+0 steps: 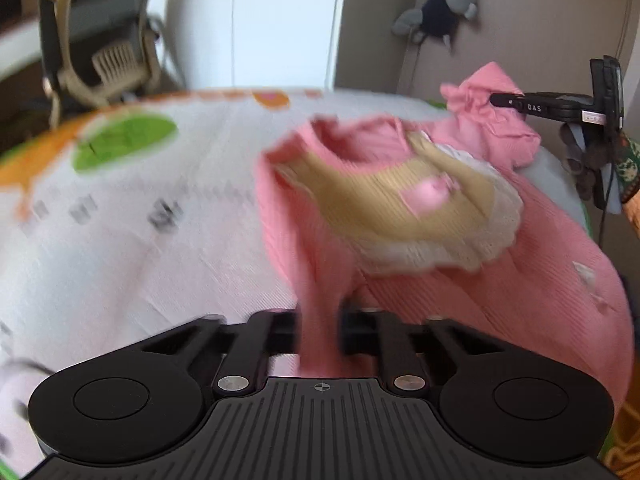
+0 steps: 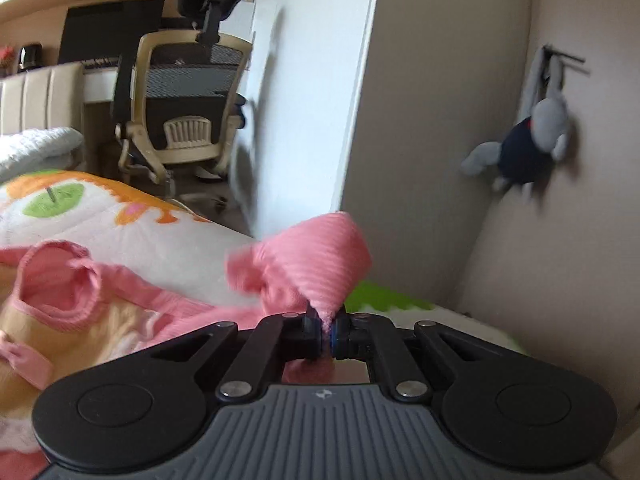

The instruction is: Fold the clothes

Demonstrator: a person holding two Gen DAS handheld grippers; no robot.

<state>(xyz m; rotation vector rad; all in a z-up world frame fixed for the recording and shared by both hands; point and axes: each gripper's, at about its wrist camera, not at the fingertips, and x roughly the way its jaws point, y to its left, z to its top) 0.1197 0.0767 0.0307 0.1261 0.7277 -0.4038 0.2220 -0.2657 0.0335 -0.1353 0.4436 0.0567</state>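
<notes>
The right tongs [image 2: 328,330] pinch a pink garment [image 2: 320,260] above the patterned quilt [image 2: 120,216], chair [image 2: 180,116] behind.

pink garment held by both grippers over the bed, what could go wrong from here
1. The right gripper pinches only a thin tip of the pink garment, so a tug might pull it free.
2. The left gripper holds a bunched strip, so the fold may come out crooked.
3. The cream frilled panel lies rumpled and could crease inside.

Each gripper is matte black: a ribbed grey-black top plate with a small crosshair mark, two round discs at the sides, and linkage arms pinned by silver screws. The right gripper [image 2: 329,330] has blue pads. Its arm [image 1: 536,106] reads "DAS". A green patterned sleeve [image 1: 629,168] shows.
</notes>
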